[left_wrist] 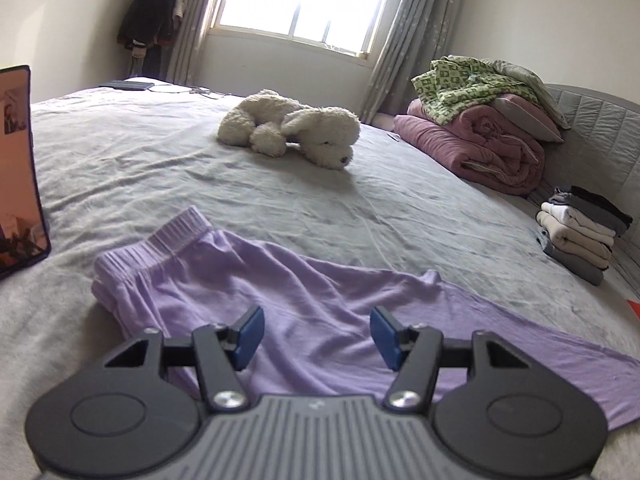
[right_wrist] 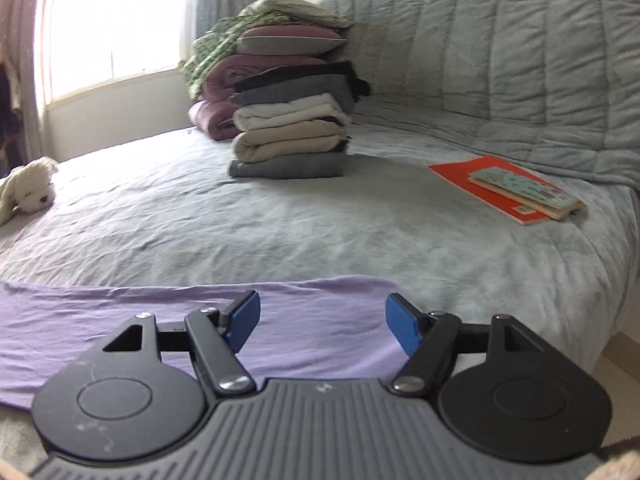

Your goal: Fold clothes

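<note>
Lilac trousers (left_wrist: 280, 300) lie spread on the grey bed, waistband at the left, legs running to the right. My left gripper (left_wrist: 317, 336) is open and empty, hovering over the upper part of the trousers near the waistband. In the right wrist view the leg end of the trousers (right_wrist: 320, 320) lies flat. My right gripper (right_wrist: 323, 326) is open and empty just above that leg end. A stack of folded clothes (right_wrist: 292, 128) stands further back on the bed; it also shows in the left wrist view (left_wrist: 580, 232).
A white plush dog (left_wrist: 292, 128) lies mid-bed. A pile of pink and green bedding (left_wrist: 484, 120) sits by the padded headboard (right_wrist: 500, 60). A red folder with books (right_wrist: 516, 188) lies on the right. A tablet (left_wrist: 18, 168) stands at the left edge.
</note>
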A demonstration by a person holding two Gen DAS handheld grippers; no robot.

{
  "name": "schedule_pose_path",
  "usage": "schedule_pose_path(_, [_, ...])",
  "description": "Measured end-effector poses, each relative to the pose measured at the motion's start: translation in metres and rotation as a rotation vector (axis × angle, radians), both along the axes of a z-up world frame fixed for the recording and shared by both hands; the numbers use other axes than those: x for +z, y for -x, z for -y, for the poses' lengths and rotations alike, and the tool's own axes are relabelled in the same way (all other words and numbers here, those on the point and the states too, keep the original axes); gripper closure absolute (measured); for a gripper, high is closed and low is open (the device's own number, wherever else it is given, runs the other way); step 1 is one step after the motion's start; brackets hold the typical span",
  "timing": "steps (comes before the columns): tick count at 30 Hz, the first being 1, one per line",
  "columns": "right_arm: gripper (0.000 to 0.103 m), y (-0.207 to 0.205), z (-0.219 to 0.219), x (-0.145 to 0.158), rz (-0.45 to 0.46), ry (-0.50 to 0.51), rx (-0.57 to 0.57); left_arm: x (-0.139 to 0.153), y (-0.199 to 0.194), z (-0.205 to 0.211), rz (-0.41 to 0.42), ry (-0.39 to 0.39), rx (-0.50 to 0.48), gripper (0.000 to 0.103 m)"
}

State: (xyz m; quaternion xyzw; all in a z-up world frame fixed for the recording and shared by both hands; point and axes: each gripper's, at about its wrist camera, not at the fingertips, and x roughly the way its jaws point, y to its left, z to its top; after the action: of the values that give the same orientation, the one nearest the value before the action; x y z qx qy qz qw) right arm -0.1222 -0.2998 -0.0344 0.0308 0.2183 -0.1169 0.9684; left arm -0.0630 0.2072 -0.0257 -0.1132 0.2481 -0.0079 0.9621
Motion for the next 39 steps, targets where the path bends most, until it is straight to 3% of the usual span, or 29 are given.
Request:
schedule_pose_path(4, [0.03,-0.008,-0.035,-0.011,-0.049,0.051,0.144,-0.01,-0.004,-0.021,-0.049,-0.071,0.147,0.05])
schedule_pose_path(5, [0.03,-0.009,-0.037,-0.016,-0.065,0.063,0.154,-0.013,-0.005,-0.031,-0.061,-0.046,0.174,0.053])
schedule_pose_path(6, [0.029,-0.009,-0.038,-0.022,-0.081,0.075,0.162,-0.015,-0.004,-0.041,-0.067,-0.016,0.197,0.064])
schedule_pose_path(9, [0.023,-0.001,-0.021,-0.025,-0.069,0.029,0.129,-0.013,-0.001,-0.054,-0.071,0.021,0.223,0.07])
schedule_pose_path(12, [0.023,0.004,-0.005,-0.021,-0.059,-0.016,0.056,-0.008,0.003,-0.048,-0.071,0.001,0.233,0.068])
schedule_pose_path(15, [0.023,0.009,-0.008,-0.016,-0.032,-0.038,0.029,0.001,0.009,-0.03,-0.041,-0.012,0.229,0.055])
schedule_pose_path(21, [0.023,0.004,-0.064,-0.011,-0.004,0.018,0.163,0.016,0.015,0.034,0.039,-0.043,0.046,0.049])
schedule_pose_path(25, [0.023,-0.002,-0.096,-0.015,-0.043,0.037,0.269,0.006,0.018,0.091,0.054,-0.203,-0.185,0.048])
schedule_pose_path(28, [0.023,-0.002,-0.1,-0.019,-0.059,0.05,0.275,-0.007,0.02,0.114,0.006,-0.291,-0.298,0.048])
schedule_pose_path(32, [0.021,0.002,-0.088,-0.022,-0.058,0.01,0.262,-0.015,0.021,0.114,-0.051,-0.3,-0.324,0.045])
schedule_pose_path(39, [0.017,0.028,-0.065,-0.028,-0.034,0.032,0.265,-0.013,0.021,0.099,-0.112,-0.282,-0.307,0.035])
